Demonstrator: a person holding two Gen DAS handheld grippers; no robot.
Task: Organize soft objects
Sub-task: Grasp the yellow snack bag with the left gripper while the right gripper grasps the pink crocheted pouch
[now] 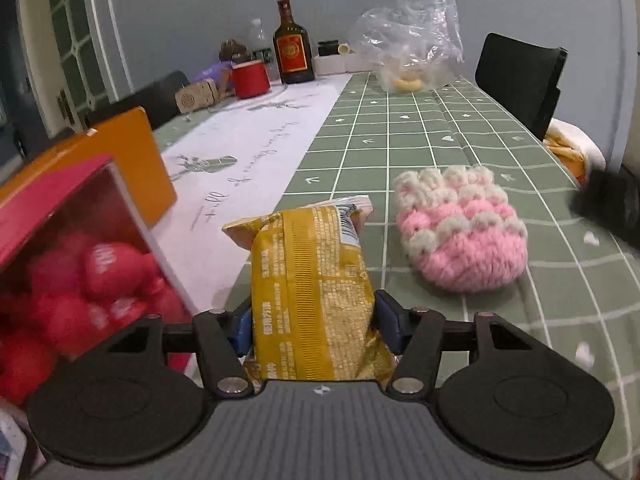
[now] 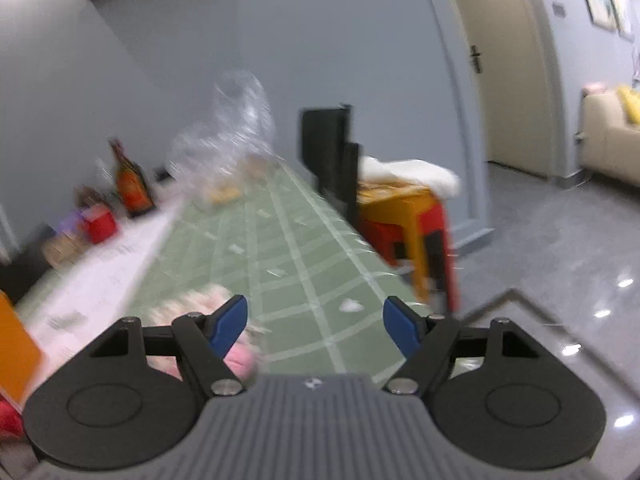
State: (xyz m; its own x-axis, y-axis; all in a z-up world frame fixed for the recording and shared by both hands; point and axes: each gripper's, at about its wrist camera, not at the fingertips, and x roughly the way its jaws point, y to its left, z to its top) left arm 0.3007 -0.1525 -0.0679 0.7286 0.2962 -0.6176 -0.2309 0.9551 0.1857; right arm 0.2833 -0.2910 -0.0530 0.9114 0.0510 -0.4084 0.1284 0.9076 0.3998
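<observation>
Snack packet [image 1: 316, 296], yellow, sits pinched between the blue pads of my left gripper [image 1: 316, 330], above the green checked tablecloth [image 1: 420, 148]. Right of it lies a pink knitted pouch [image 1: 460, 232]; left, a red box [image 1: 60, 216] of red plush. My right gripper [image 2: 316, 322] is spread, holding nothing.

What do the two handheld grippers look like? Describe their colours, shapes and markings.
The left gripper and right gripper match: ribbed grey body with a small white emblem, round black side discs, black linkage arms with silver rivets, and blue finger pads. No cables or sleeves show.
</observation>
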